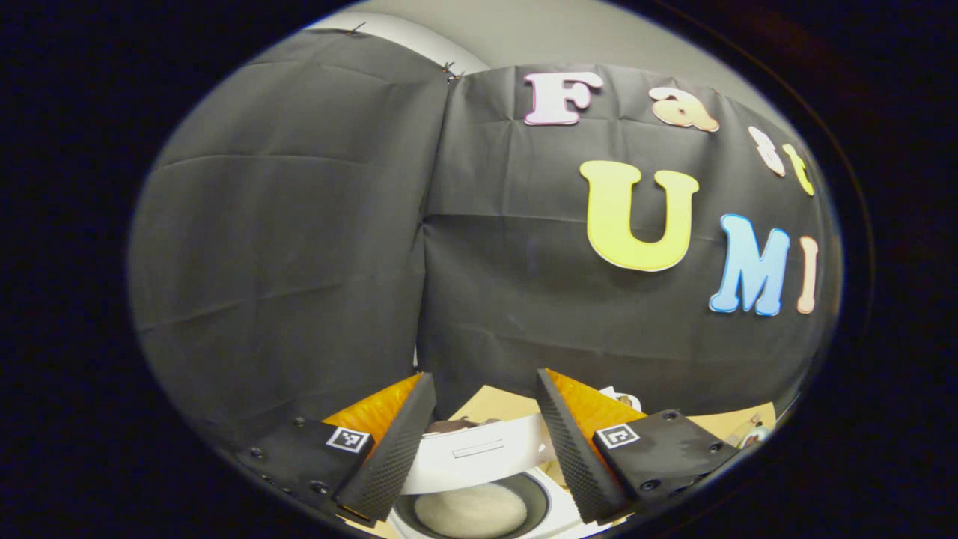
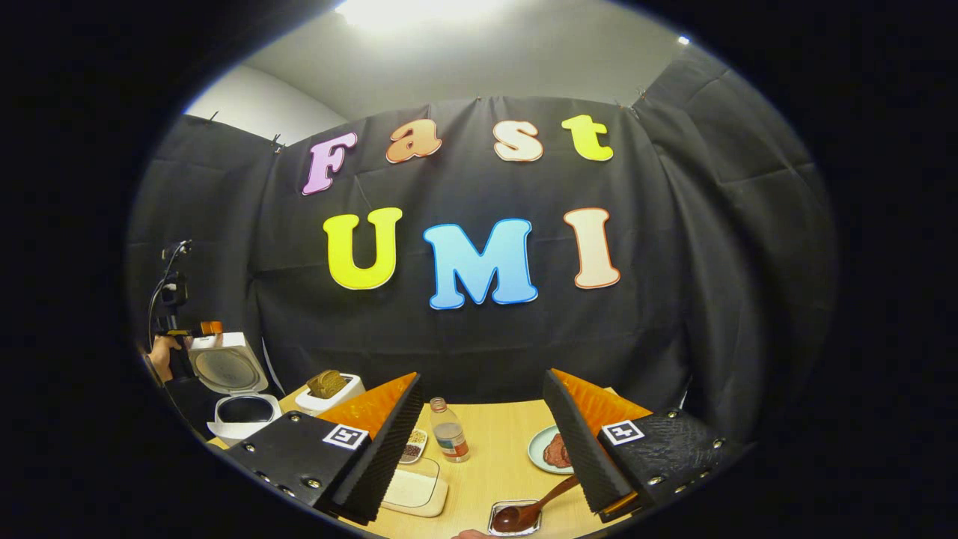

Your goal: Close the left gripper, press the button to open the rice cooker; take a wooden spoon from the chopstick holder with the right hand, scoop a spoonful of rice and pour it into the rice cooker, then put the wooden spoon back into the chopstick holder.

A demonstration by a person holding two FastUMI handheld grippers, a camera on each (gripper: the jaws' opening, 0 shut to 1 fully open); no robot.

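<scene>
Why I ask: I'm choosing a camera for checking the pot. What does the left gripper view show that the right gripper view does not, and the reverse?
Left gripper view's own: a close look down into the white rice cooker, with pale grainy contents in its dark inner pot.
Right gripper view's own: a brown wooden spoon lying in a small tray, a clear plastic bottle, a pale round plate of meat, a white toaster holding bread.
Shared: the open white rice cooker, the light wooden table, the black cloth wall.
</scene>
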